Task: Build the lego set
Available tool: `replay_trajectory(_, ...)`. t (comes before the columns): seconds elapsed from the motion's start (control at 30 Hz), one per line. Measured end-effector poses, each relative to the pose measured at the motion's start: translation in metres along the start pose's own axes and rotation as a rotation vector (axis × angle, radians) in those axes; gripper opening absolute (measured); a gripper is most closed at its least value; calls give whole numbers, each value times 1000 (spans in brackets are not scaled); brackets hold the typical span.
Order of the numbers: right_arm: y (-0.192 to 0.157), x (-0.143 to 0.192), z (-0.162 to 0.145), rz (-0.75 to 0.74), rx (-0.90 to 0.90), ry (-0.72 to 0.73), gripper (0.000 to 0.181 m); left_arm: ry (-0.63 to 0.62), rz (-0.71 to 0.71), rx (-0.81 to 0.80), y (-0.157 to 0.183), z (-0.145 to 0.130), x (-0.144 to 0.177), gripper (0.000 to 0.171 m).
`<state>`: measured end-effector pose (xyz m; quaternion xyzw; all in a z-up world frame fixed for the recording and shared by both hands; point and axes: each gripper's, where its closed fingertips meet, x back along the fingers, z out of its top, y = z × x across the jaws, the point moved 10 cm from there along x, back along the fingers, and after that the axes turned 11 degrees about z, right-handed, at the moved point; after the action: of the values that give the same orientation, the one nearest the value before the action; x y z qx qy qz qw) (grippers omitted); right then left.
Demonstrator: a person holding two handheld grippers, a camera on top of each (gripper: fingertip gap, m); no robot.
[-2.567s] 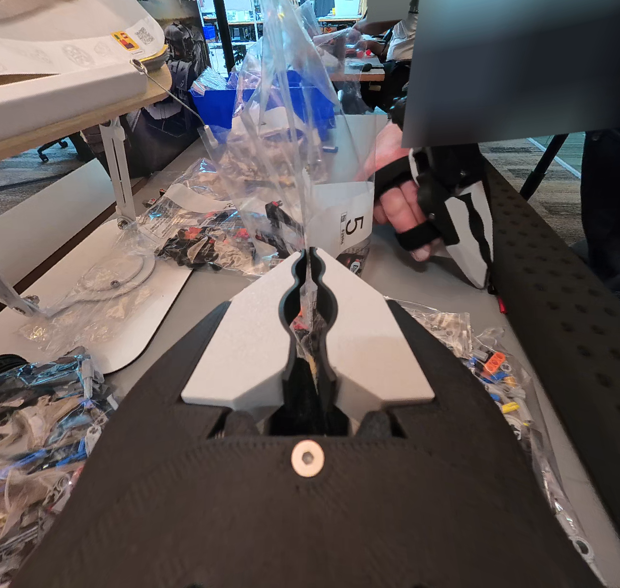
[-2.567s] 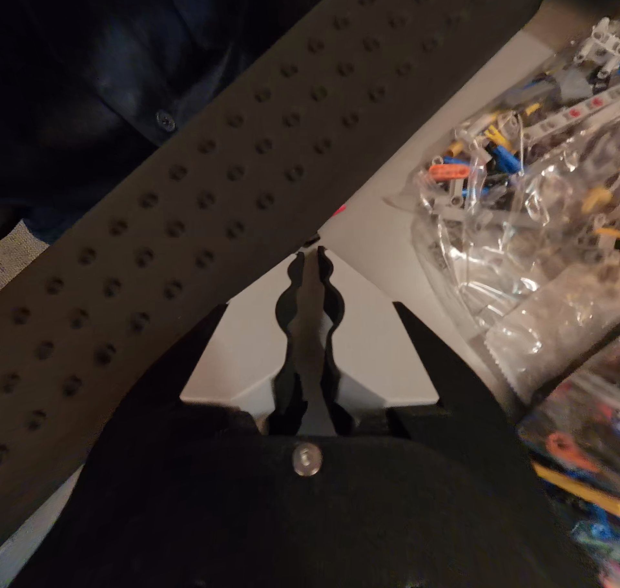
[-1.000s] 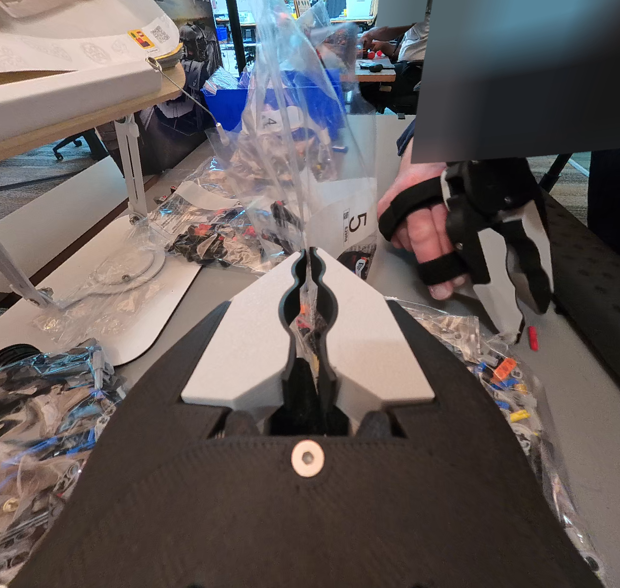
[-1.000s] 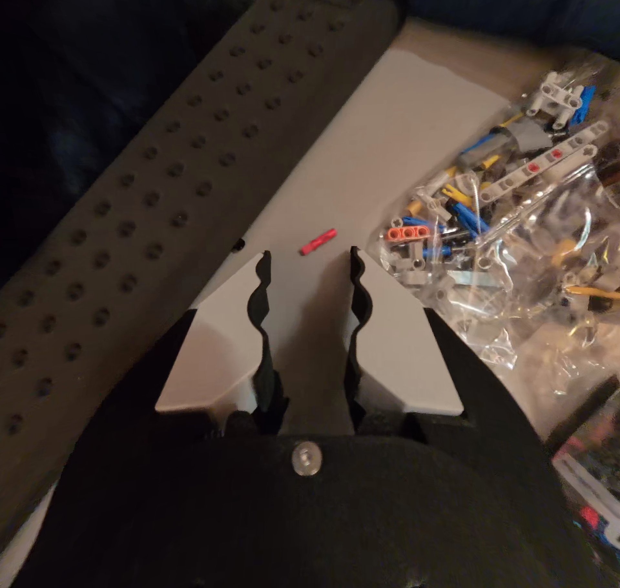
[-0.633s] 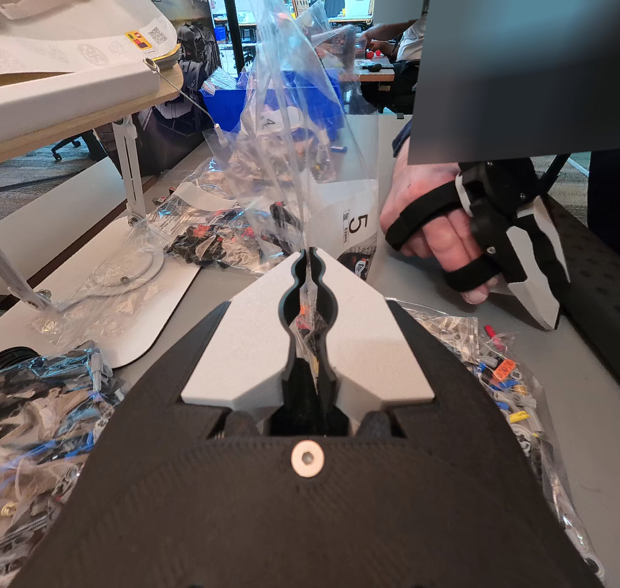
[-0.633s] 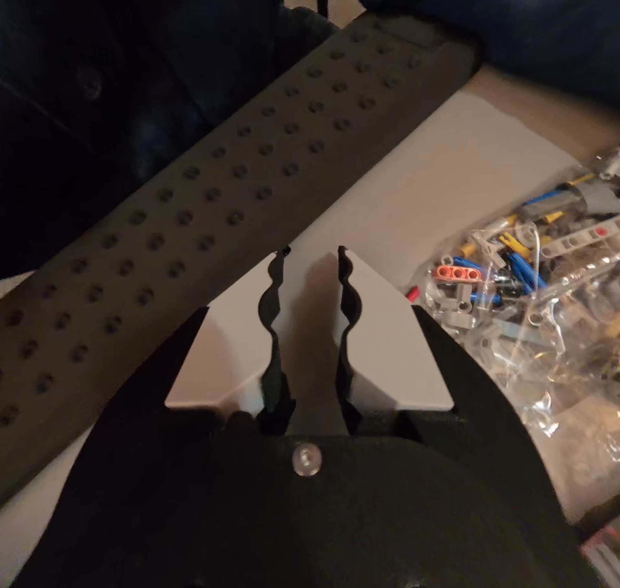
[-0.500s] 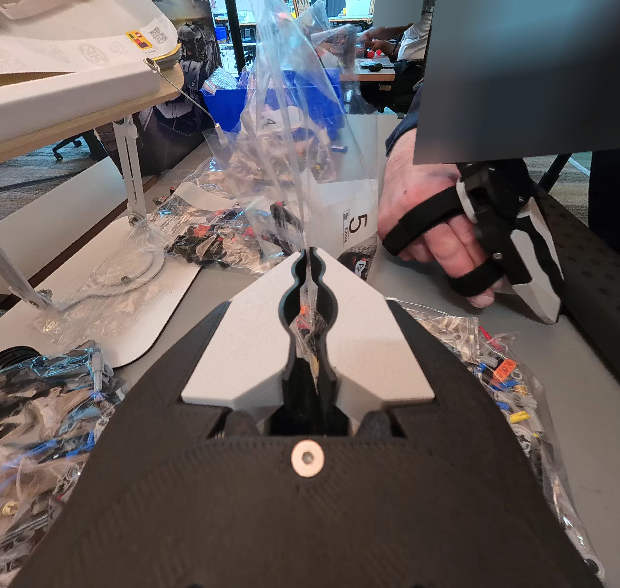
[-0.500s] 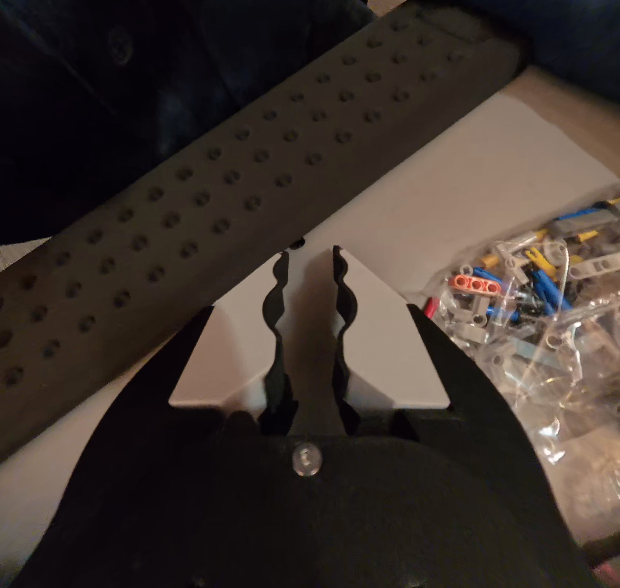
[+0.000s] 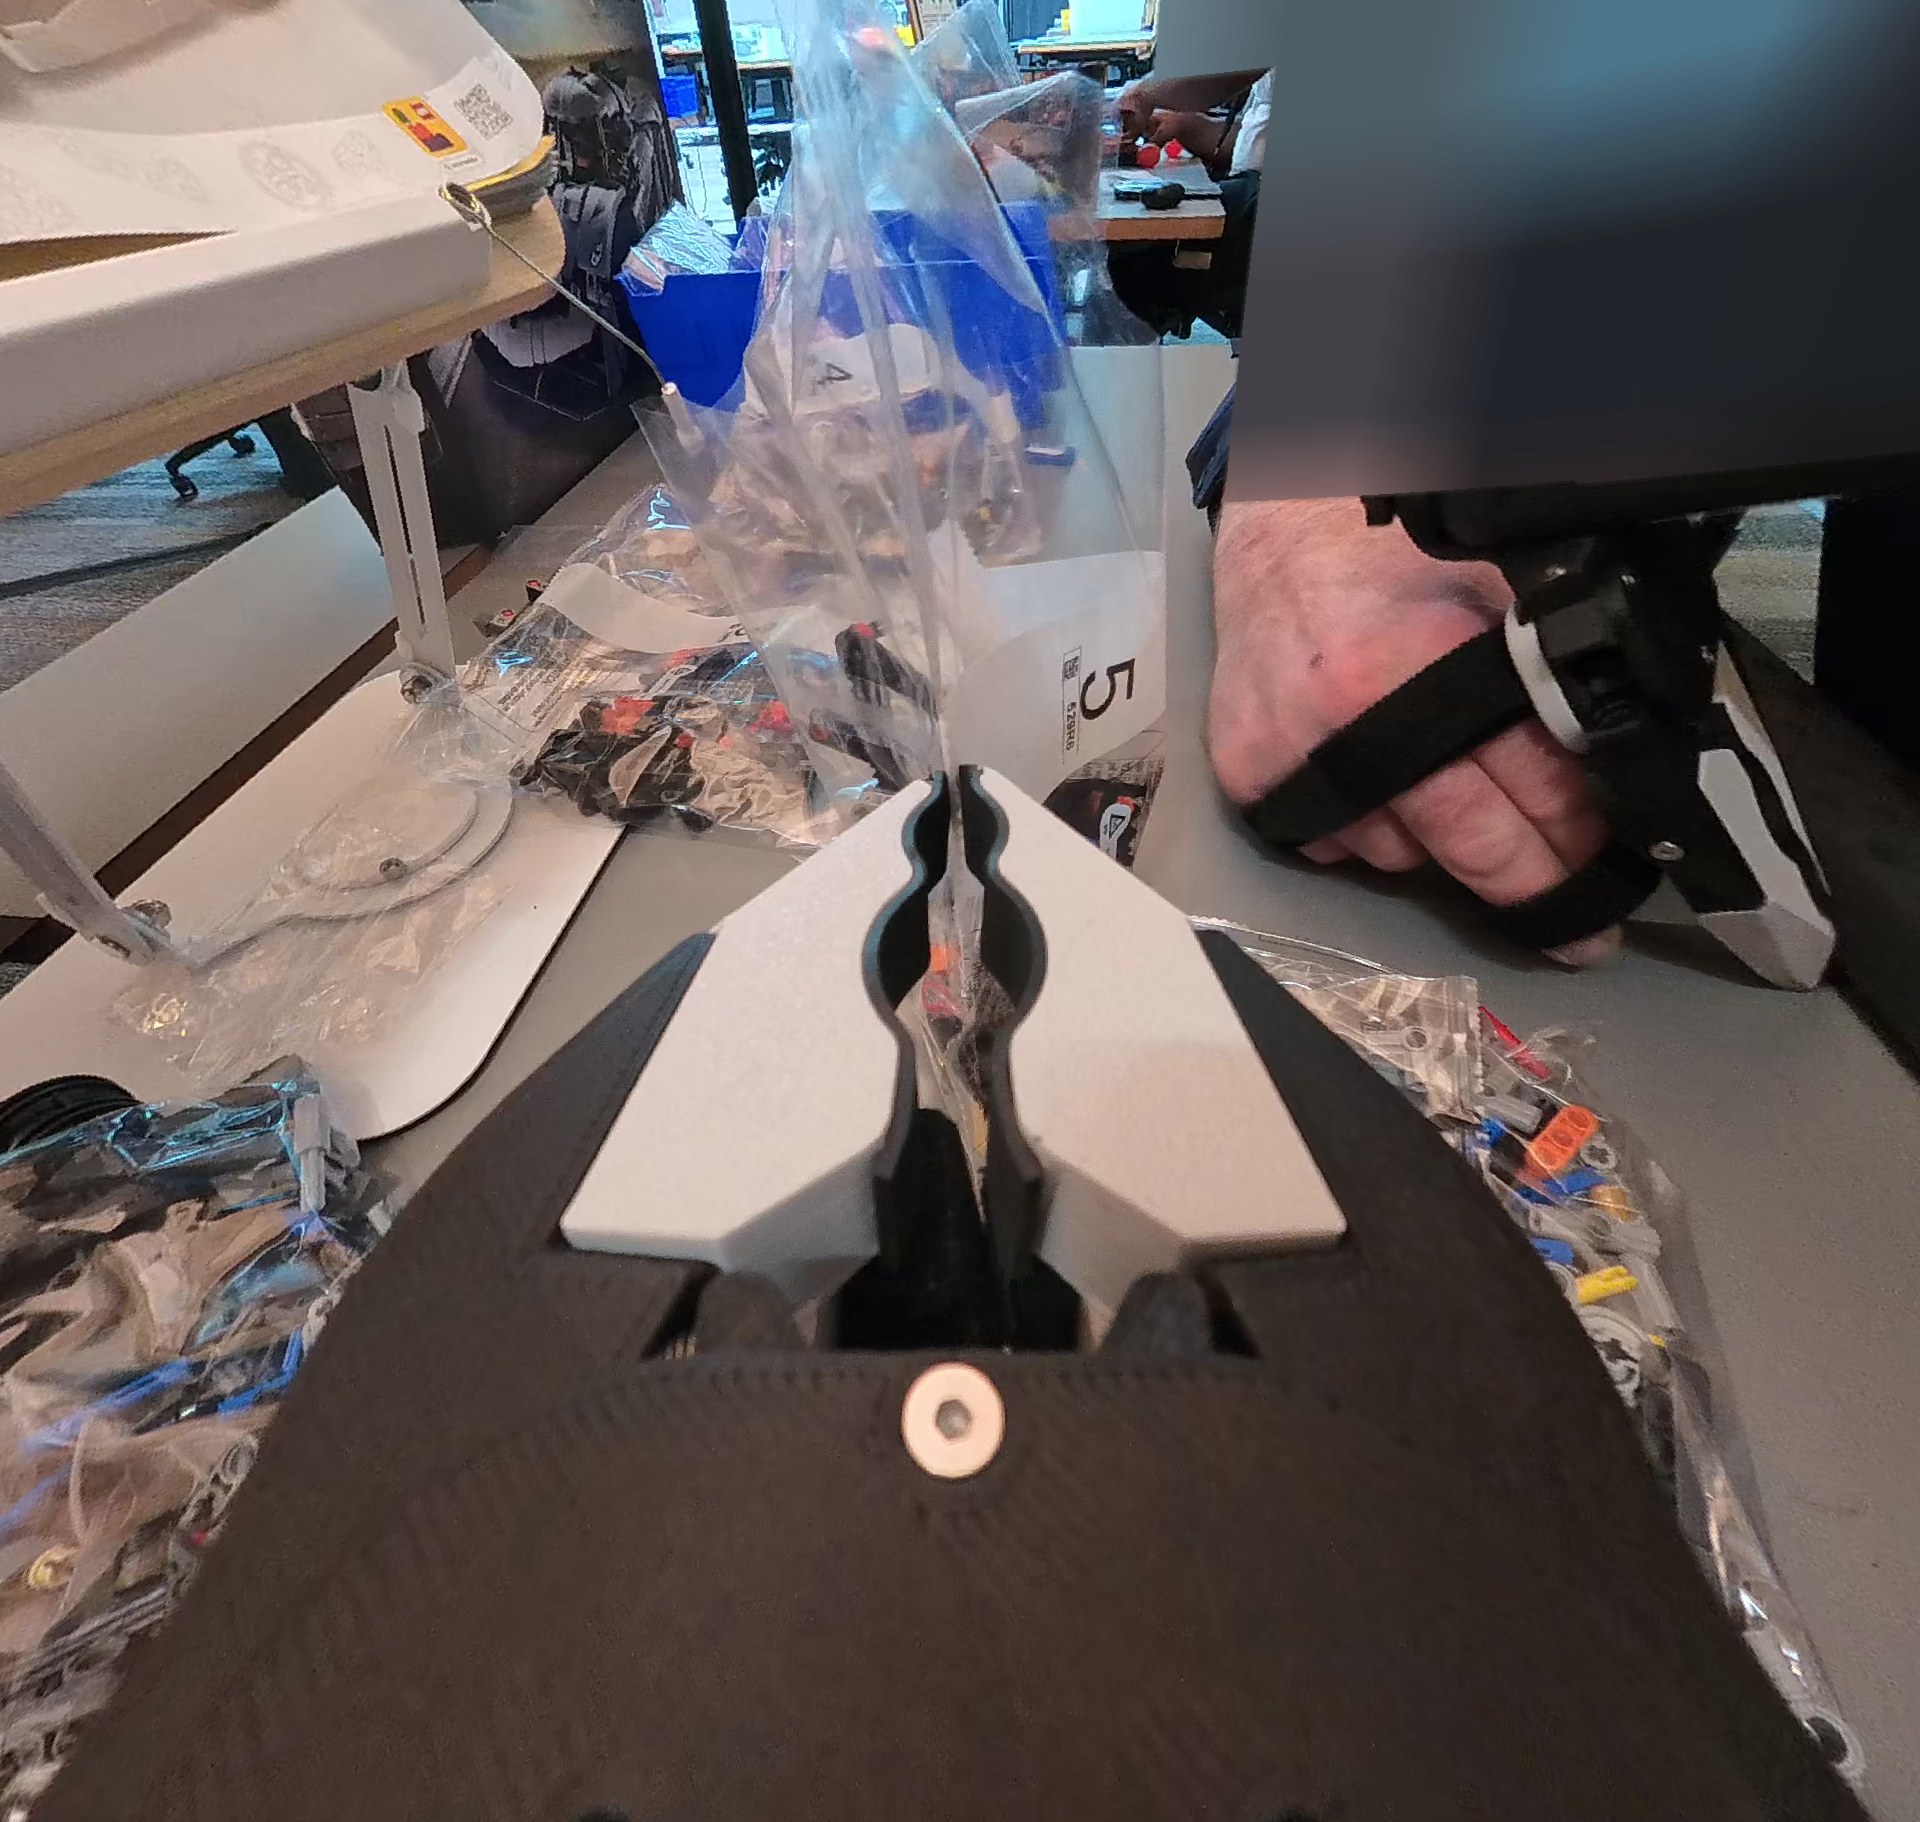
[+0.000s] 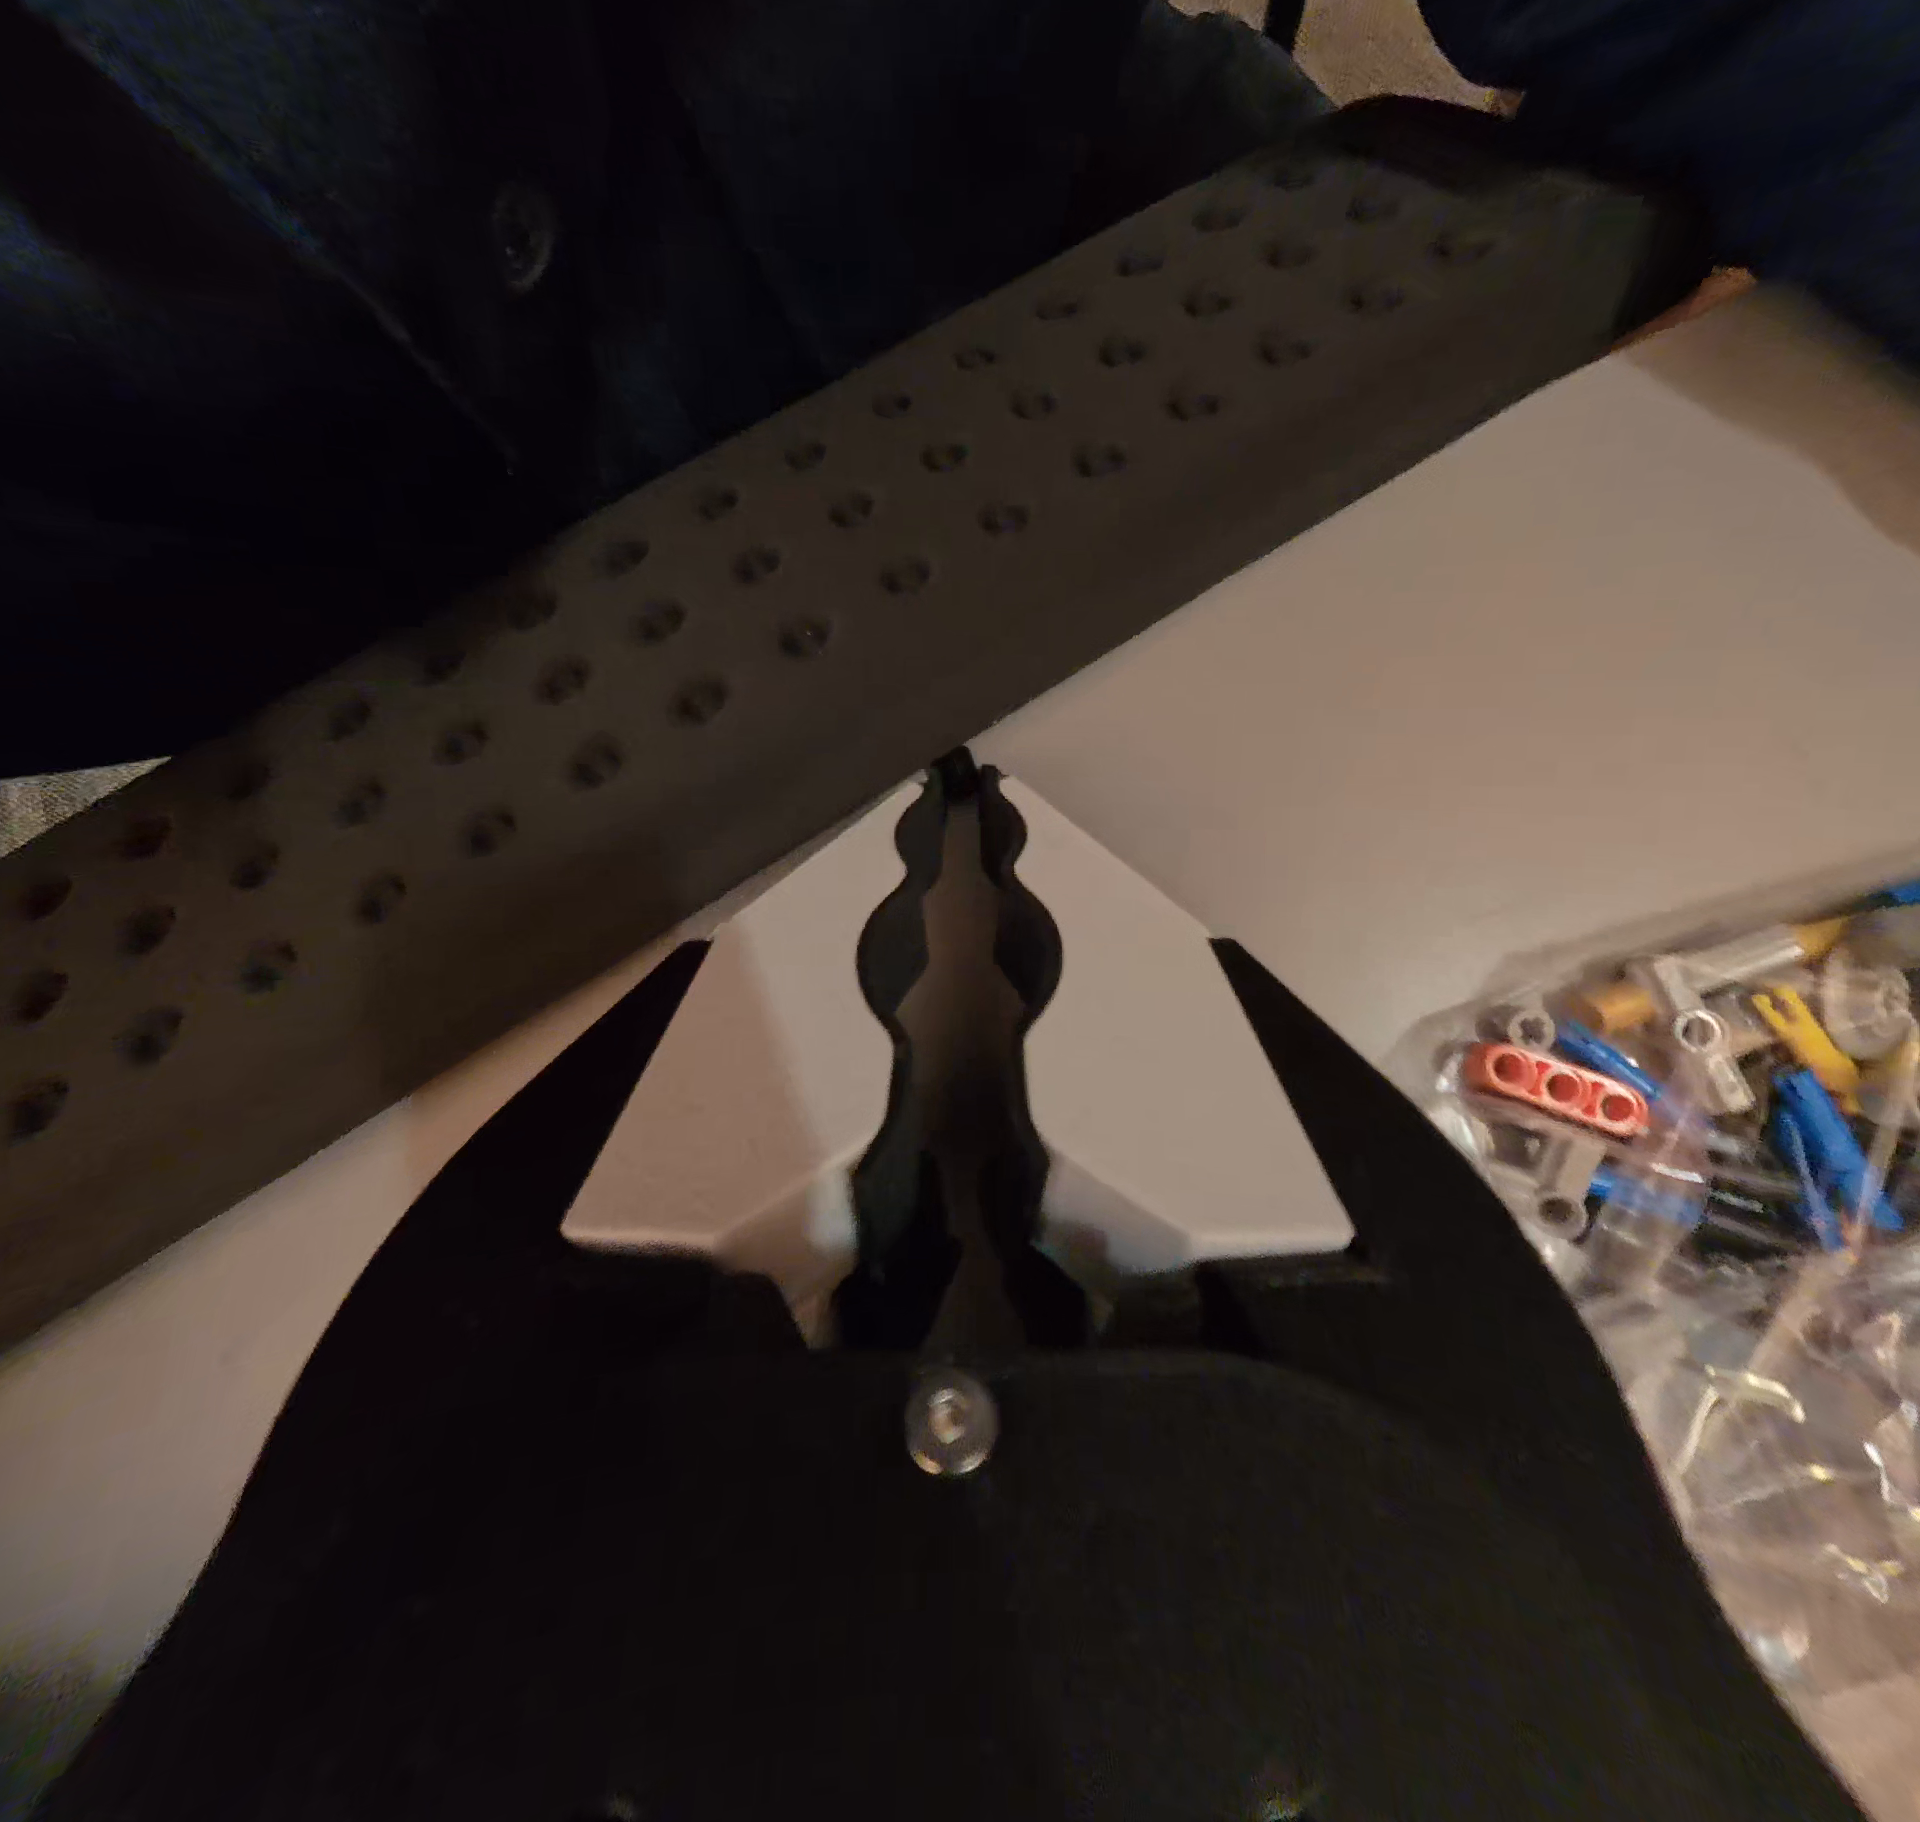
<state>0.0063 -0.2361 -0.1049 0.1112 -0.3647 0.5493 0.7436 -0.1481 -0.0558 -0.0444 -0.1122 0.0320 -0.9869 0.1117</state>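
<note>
A small black pin (image 10: 958, 766) sits at the near edge of the dark dimpled strip (image 10: 727, 567), and the right gripper (image 10: 961, 798) has its tips pressed in on it, the wavy black pads nearly meeting; whether the pin is truly pinched or only touched is hard to tell in the dim light. The step in hand looks like collecting a loose part for the build, and the next move probably calls for a firm squeeze and a clean lift away from the strip, since so small and smooth a piece could easily slip or roll. Beside the strip, on the pale matte table (image 10: 1455, 629), lies an opened clear bag (image 10: 1683, 1128) of mixed pieces: a coral beam with three holes, blue and yellow pins, grey connectors. Farther from the strip, the left gripper (image 9: 956, 790) is clamped on the thin crinkly film of a tall transparent parts bag (image 9: 914, 401), holding it upright. Other glossy, crumpled sealed bags (image 9: 675, 733) lie around it, near a white stand base (image 9: 416, 889).
</note>
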Motion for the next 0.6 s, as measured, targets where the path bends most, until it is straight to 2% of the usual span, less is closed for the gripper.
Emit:
replay_trajectory(0.2, -4, 30, -16, -127, -80, -68, 4, 1, 0, 0, 0, 0, 0, 1)
replay_trajectory(0.4, -45, 79, -32, -302, -218, -98, 4, 3, -3, 0, 0, 0, -1, 1)
replay_trajectory(0.47, -59, 92, -37, -358, -267, -68, 4, 4, -2, 2, 0, 0, -1, 1)
replay_trajectory(0.6, -77, 118, -38, -534, -351, -83, 4, 6, 4, 7, -1, -1, 1, 1)
